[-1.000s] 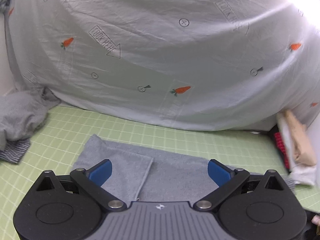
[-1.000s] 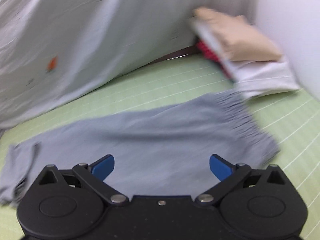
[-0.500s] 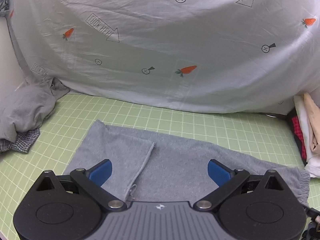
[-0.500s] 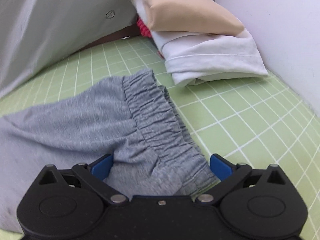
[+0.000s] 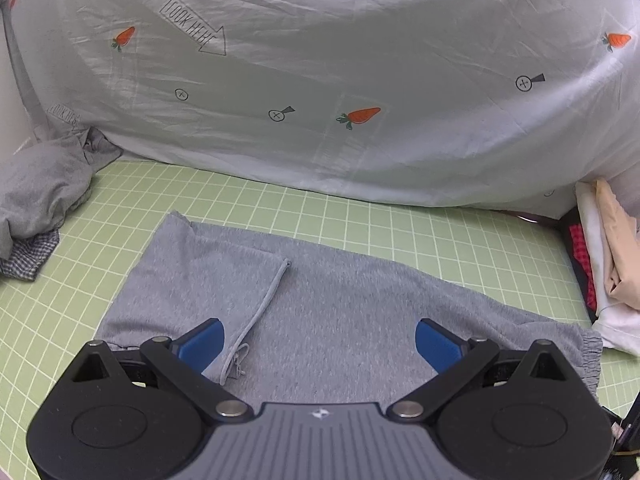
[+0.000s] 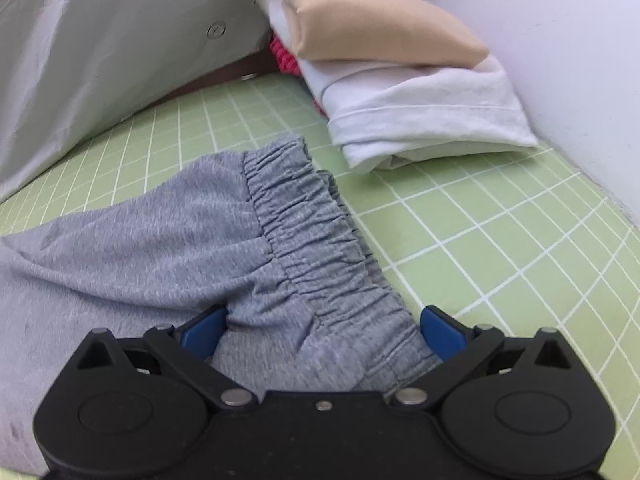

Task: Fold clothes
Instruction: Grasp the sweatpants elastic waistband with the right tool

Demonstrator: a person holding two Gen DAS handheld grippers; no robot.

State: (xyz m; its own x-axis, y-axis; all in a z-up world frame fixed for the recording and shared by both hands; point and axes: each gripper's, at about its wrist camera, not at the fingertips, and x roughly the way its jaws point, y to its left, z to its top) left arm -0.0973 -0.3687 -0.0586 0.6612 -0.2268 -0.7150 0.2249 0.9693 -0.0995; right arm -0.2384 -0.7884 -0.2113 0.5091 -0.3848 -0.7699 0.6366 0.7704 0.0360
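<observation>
Grey pants (image 5: pixel 332 312) lie flat on the green grid mat (image 5: pixel 440 240), with the leg end folded over at the left. My left gripper (image 5: pixel 318 346) is open and empty, hovering above the middle of the pants. In the right wrist view, the pants' elastic waistband (image 6: pixel 316 240) runs toward my right gripper (image 6: pixel 322 332). That gripper is open, and its blue fingers straddle the waistband corner, with fabric bunched between them.
A pile of folded clothes, beige on white (image 6: pixel 400 80), sits at the right, and it also shows in the left wrist view (image 5: pixel 608 256). Crumpled grey clothes (image 5: pixel 40 196) lie at the left. A white carrot-print sheet (image 5: pixel 320 80) hangs behind the mat.
My left gripper pulled back and rose, showing more of the pants. My right gripper swung right and moved onto the waistband corner, which now sits between its fingers.
</observation>
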